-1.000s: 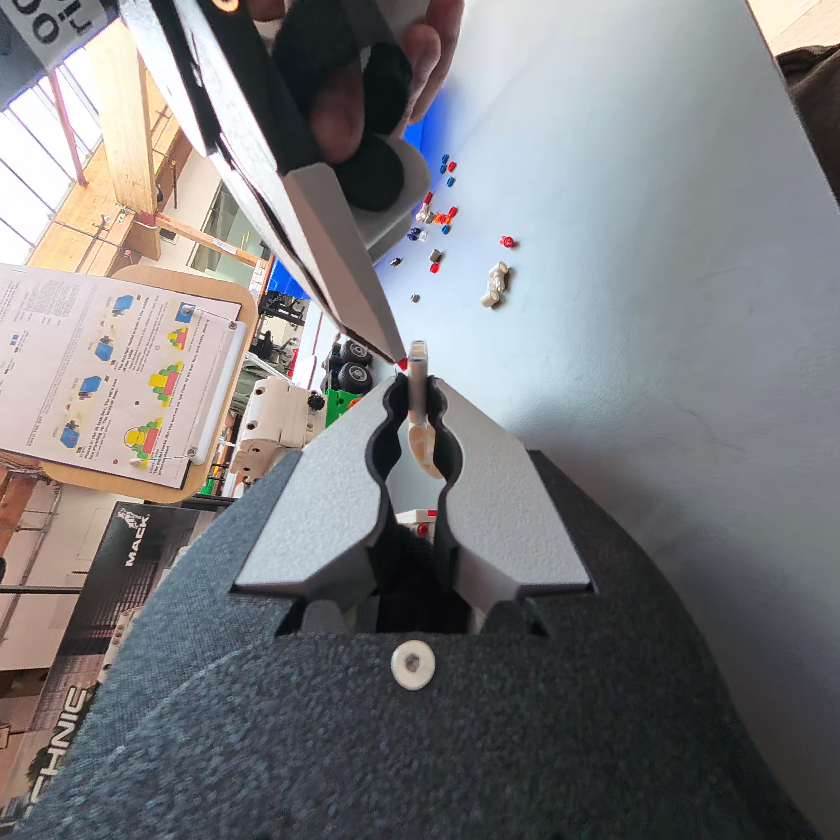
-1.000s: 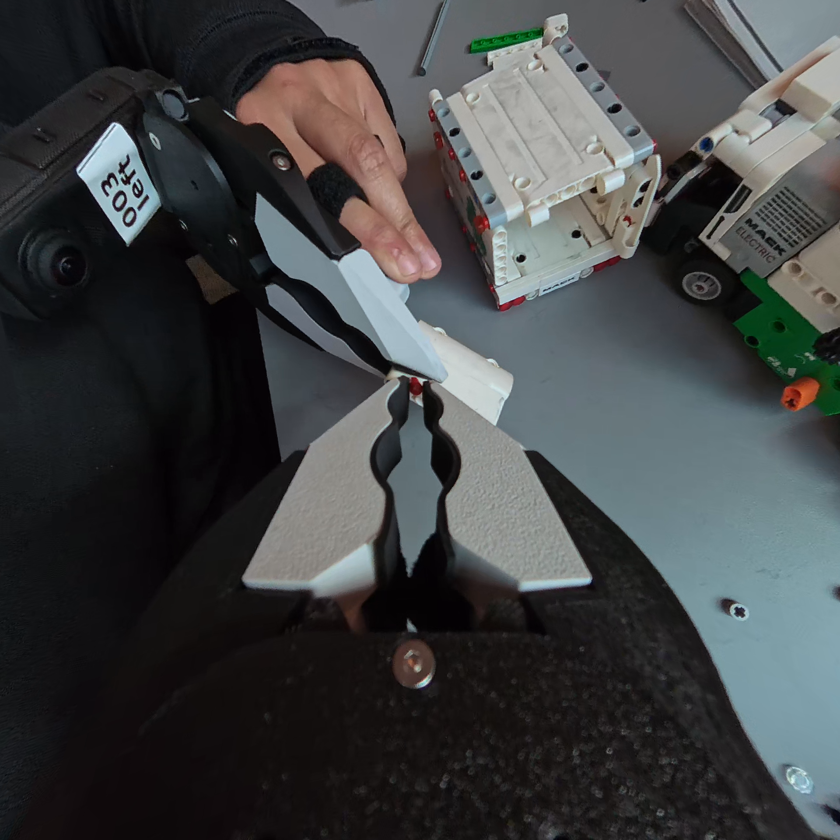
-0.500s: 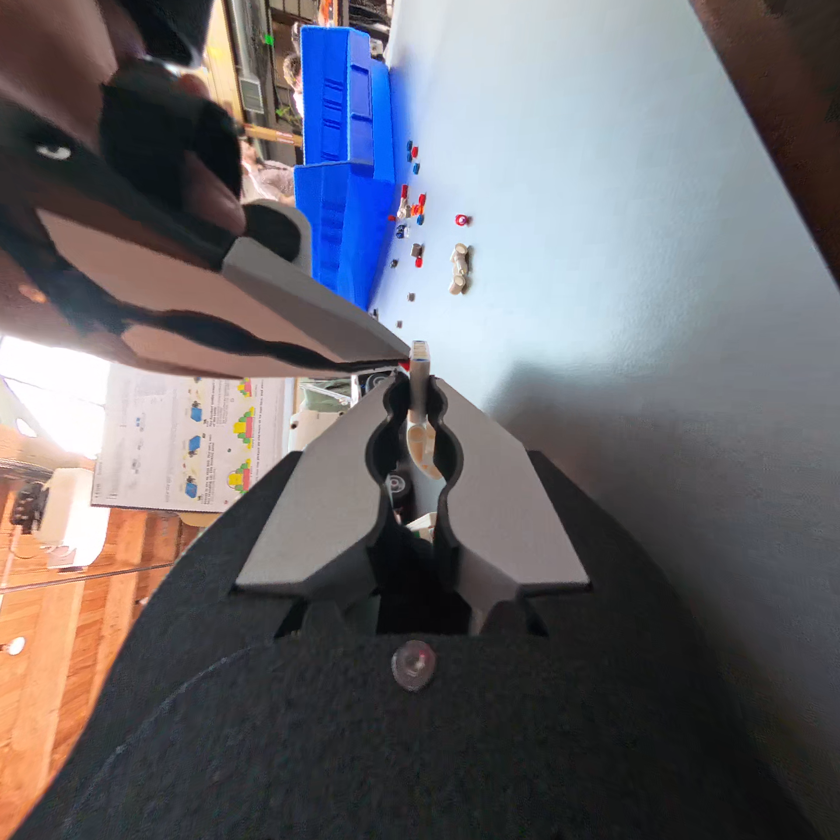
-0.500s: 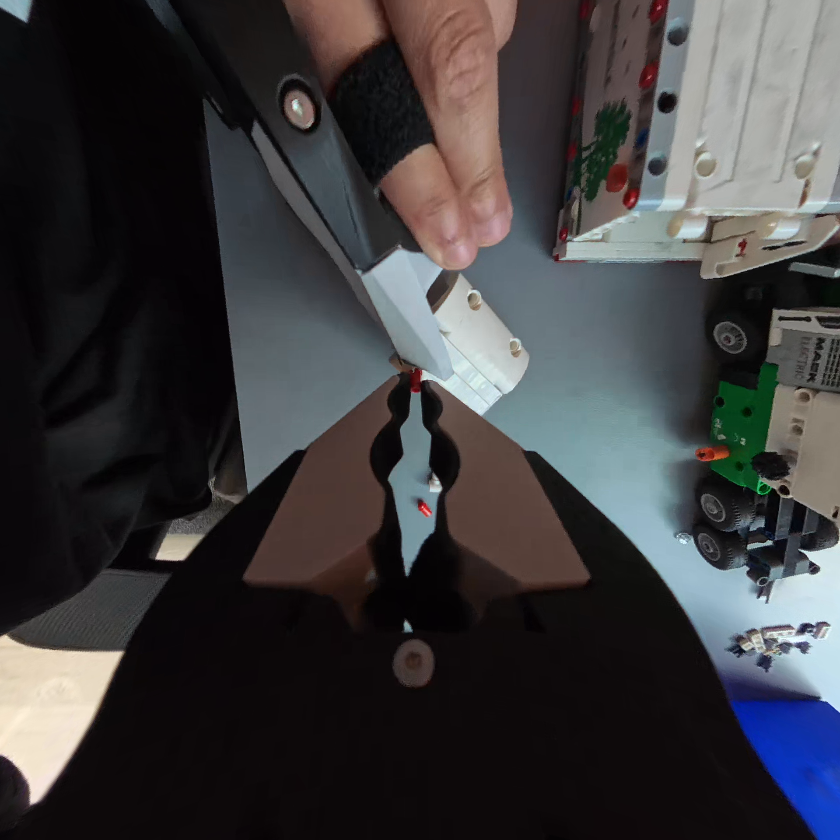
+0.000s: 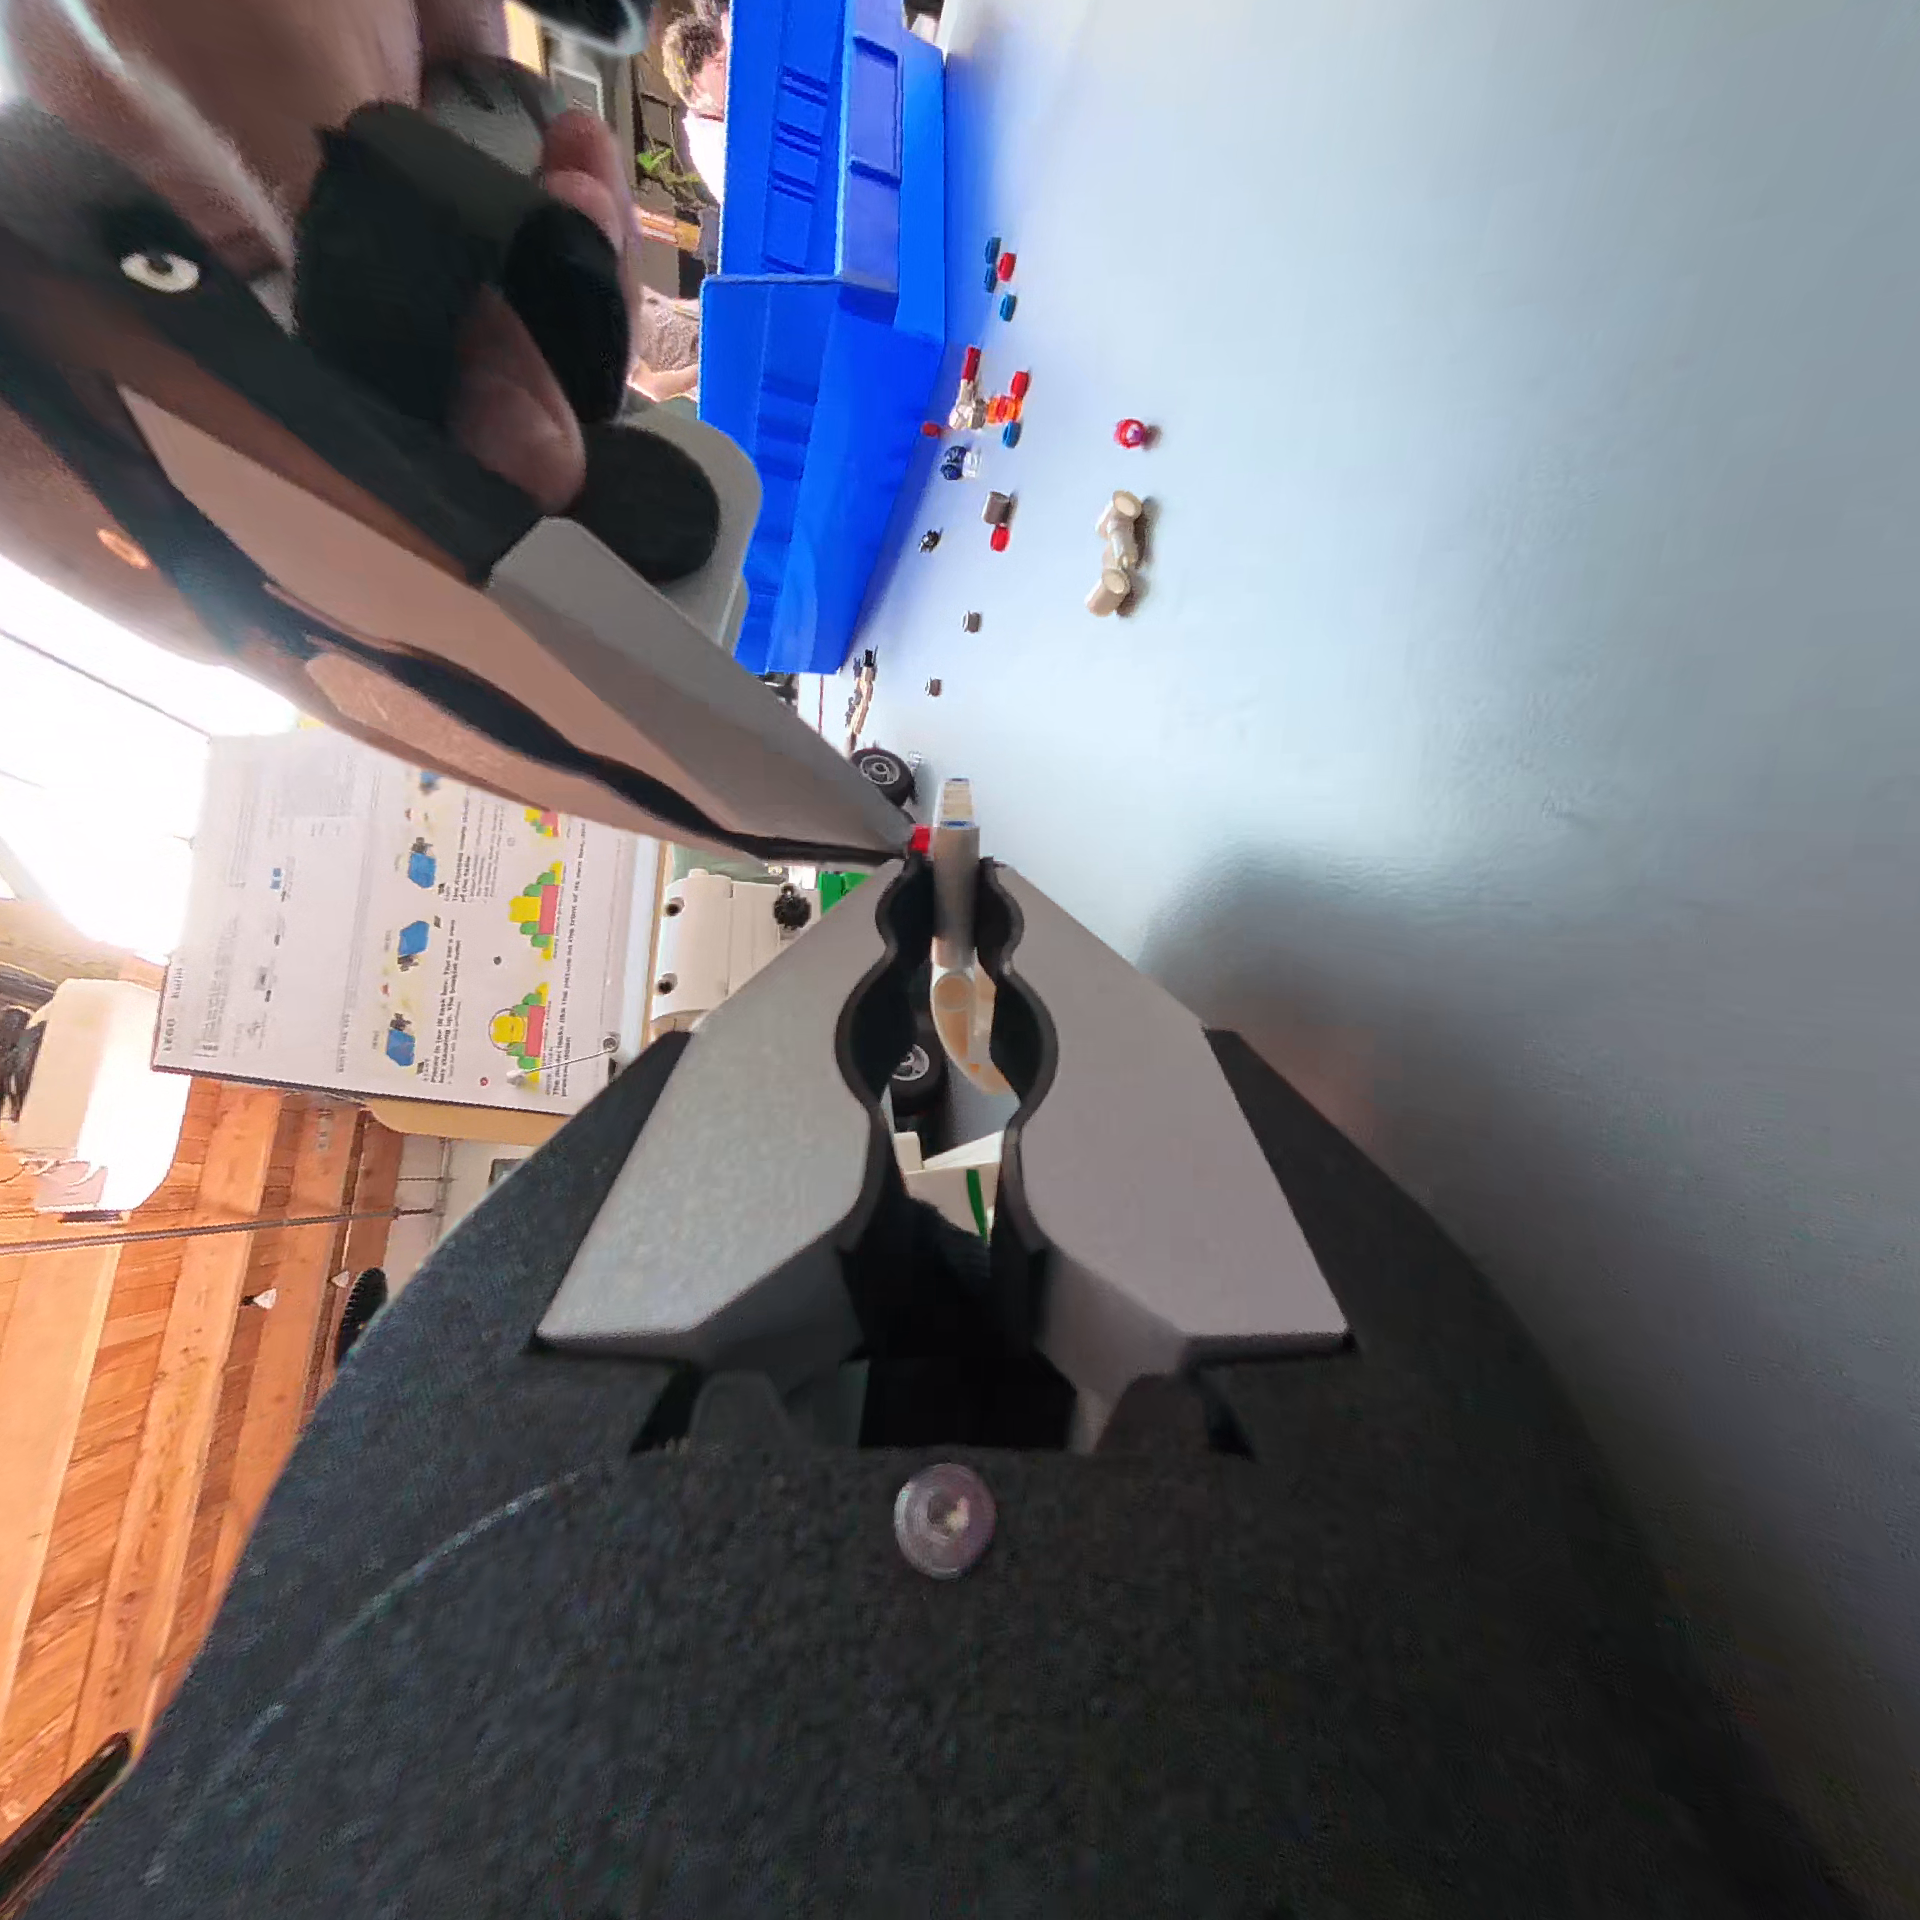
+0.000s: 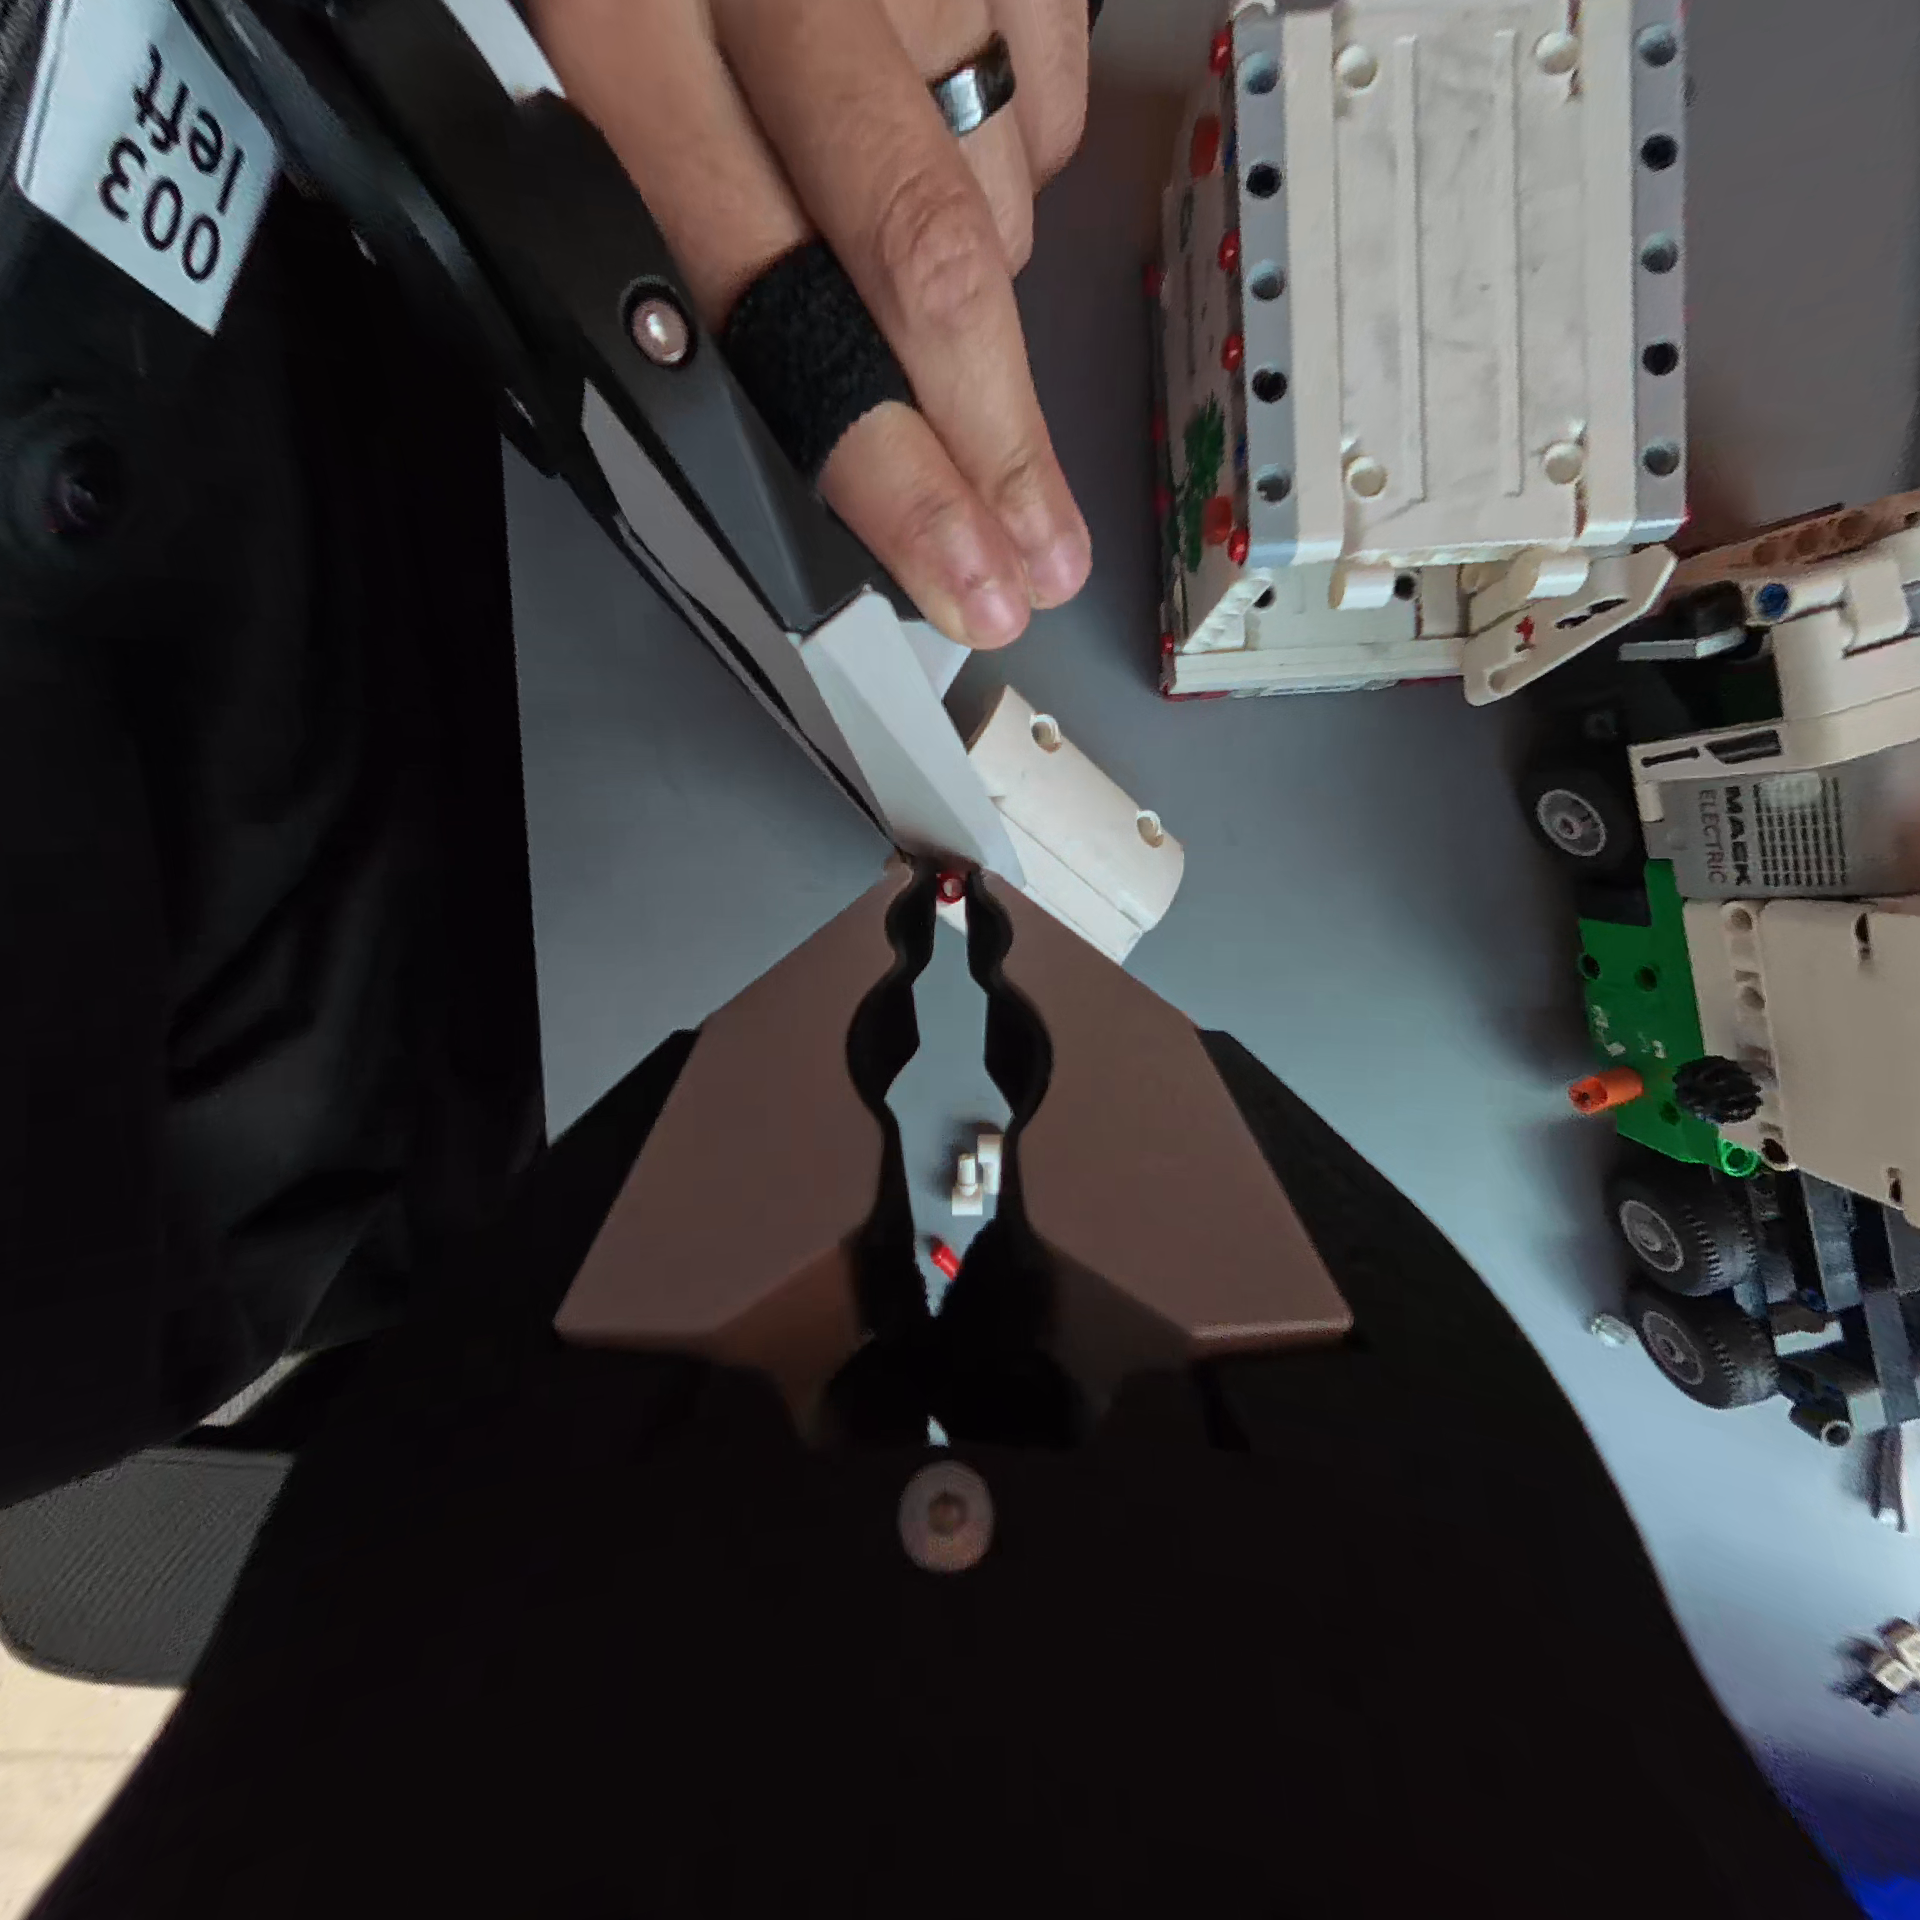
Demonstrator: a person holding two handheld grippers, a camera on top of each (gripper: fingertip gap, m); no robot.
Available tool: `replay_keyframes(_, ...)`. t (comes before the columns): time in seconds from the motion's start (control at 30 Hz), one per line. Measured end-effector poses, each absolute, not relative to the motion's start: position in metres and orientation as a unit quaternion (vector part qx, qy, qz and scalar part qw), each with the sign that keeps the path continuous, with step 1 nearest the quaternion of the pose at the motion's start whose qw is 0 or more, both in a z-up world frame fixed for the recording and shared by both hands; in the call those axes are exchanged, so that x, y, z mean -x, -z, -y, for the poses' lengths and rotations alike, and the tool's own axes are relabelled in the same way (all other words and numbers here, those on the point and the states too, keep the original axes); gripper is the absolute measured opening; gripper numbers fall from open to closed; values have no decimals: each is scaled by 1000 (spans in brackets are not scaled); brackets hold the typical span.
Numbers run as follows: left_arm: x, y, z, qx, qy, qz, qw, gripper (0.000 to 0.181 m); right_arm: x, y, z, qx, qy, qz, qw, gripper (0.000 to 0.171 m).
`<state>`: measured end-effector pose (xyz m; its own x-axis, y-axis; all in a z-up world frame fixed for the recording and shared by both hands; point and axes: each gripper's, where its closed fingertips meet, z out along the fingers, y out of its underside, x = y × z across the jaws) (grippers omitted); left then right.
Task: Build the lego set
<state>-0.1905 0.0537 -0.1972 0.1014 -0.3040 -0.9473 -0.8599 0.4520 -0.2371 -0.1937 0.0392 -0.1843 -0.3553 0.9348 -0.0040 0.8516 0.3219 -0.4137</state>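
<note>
My left gripper [image 5: 951, 875] is shut on a white curved lego panel [image 5: 958, 904], seen edge-on between its fingers. In the right wrist view the same panel [image 6: 1081, 821] sticks out of the left gripper's tips [image 6: 914, 821], which come in from the upper left. My right gripper [image 6: 940, 885] is shut on a small red pin [image 6: 949, 886] and holds it against the panel's near edge. In the left wrist view the right gripper's tip [image 5: 883, 831] meets the panel with the red pin [image 5: 917, 840] at its end. Both are held above the table.
A white box-shaped truck body [image 6: 1434, 343] and a white-and-green truck [image 6: 1787, 935] stand to the right. A loose white piece [image 6: 971, 1174] and a red pin [image 6: 943, 1257] lie on the grey table below. A blue bin [image 5: 821, 416], scattered small parts [image 5: 987, 416] and an instruction sheet [image 5: 395, 914] lie farther off.
Both grippers have turned together, so the background has swung in both views. The red pin stays pressed at the panel's edge and both grips hold.
</note>
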Motion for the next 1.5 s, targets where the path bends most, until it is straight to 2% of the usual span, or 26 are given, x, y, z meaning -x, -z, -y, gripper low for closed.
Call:
replay_keyframes(0.03,190,196,-54,468,-235,-623,580,5,194,183,-39,560,-192,796,124,4)
replay_keyframes(0.4,192,189,-57,510,-187,-598,590,6,197,174,-43,614,-357,682,174,3)
replay_keyframes(0.83,195,186,-60,528,-177,-584,590,6,198,174,-47,617,-331,683,209,3)
replay_keyframes(1.13,193,193,-55,481,-242,-616,575,5,196,183,-41,623,-327,687,182,3)
replay_keyframes(1.33,192,192,-53,488,-226,-614,578,5,194,182,-39,618,-325,690,192,3)
replay_keyframes(1.5,192,188,-54,539,-151,-592,579,6,194,178,-41,622,-331,676,214,3)
